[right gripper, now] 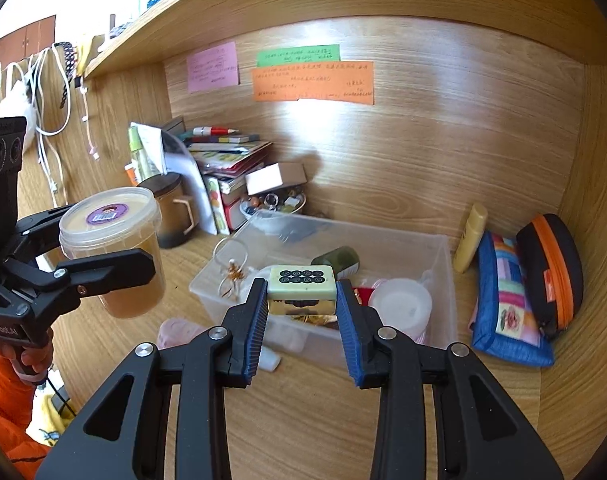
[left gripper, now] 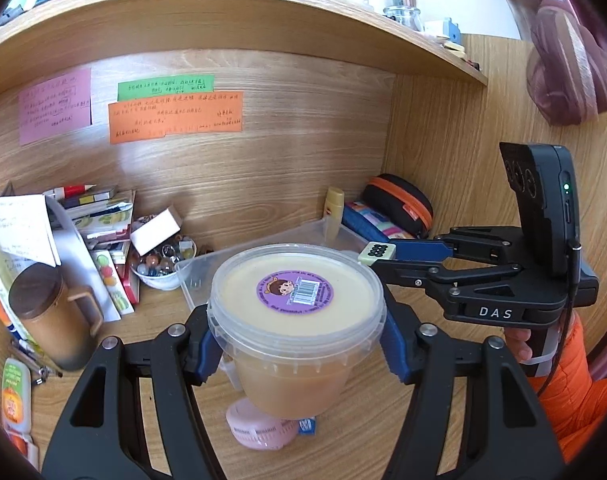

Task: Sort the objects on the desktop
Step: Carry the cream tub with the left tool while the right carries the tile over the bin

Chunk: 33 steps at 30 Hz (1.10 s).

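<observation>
Gripping a clear round plastic tub with a tan filling and a purple sticker on its lid (left gripper: 295,312), the left tool (left gripper: 299,344) has its blue pads clamped on the tub's sides just under the rim, and the tub hangs clear above the wooden worktop (right gripper: 311,408). The right tool (right gripper: 302,312) is clenched on a pale green mahjong tile with 8 dark circles on top (right gripper: 302,280), pads pressed on both ends. Using the clear rectangular plastic bin (right gripper: 439,264) as the landmark: the tile sits over its near edge, the tub is up and off to its left. Inside the bin there's a dark green jar on its side (right gripper: 337,260) and a white round lid (right gripper: 401,304). Right of the bin, a yellow bottle (right gripper: 471,236) leans on the back wall, then a patchwork pouch (right gripper: 507,300). Behind-left of it, a brown lidded mug (right gripper: 173,208).
</observation>
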### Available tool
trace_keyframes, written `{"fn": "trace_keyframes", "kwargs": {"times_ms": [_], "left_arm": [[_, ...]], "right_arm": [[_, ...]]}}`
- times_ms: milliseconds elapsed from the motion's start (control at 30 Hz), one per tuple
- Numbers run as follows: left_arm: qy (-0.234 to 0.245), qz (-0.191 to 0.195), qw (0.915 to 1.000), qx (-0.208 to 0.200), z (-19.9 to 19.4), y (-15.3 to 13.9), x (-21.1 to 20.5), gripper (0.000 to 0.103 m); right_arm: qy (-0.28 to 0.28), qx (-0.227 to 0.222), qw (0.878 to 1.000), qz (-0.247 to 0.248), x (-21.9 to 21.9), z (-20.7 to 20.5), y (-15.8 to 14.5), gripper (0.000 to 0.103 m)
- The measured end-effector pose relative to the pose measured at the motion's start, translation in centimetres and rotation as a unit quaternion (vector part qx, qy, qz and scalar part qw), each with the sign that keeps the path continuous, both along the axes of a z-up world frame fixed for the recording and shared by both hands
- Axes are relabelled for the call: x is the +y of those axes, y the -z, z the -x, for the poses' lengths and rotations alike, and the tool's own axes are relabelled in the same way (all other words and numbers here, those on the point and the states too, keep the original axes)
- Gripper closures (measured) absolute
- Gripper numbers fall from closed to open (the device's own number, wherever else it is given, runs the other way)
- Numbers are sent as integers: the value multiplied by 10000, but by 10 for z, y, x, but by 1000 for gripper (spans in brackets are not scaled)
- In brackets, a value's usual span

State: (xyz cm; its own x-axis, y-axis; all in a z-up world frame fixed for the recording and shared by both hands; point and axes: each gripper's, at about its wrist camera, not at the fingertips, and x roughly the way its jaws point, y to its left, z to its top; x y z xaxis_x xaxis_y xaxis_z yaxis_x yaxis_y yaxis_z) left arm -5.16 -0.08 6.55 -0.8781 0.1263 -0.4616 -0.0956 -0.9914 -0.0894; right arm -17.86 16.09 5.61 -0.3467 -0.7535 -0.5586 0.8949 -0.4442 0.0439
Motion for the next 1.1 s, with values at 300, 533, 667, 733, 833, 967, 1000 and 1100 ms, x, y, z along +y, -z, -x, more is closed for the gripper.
{"fn": "trace_keyframes", "kwargs": {"times_ms": [300, 533, 667, 733, 833, 967, 1000, 1100], "left_arm": [[-108, -35, 9998, -149, 35, 1, -19, 38], [-145, -13, 9996, -241, 60, 5, -29, 38], [-127, -87, 9992, -367, 77, 11, -33, 38], [-138, -101, 9989, -439, 85, 16, -35, 38], [-139, -127, 9982, -564, 96, 24, -37, 38], [-145, -143, 9973, -704, 108, 34, -40, 38], [-155, -145, 9971, -729, 110, 36, -40, 38], [-169, -178, 9965, -803, 117, 43, -43, 38]], "right_arm": [[150, -67, 9999, -52, -15, 29, -1, 72], [196, -141, 9996, -131, -25, 45, 1, 72], [223, -94, 9993, -269, -35, 52, 6, 72], [215, -125, 9991, -338, -40, 55, 10, 72], [201, -216, 9986, -435, -47, 60, 19, 72], [187, -308, 9981, -494, -53, 64, 28, 72], [182, -334, 9979, -517, -54, 66, 31, 72], [198, -397, 9972, -595, -58, 70, 37, 72]]}}
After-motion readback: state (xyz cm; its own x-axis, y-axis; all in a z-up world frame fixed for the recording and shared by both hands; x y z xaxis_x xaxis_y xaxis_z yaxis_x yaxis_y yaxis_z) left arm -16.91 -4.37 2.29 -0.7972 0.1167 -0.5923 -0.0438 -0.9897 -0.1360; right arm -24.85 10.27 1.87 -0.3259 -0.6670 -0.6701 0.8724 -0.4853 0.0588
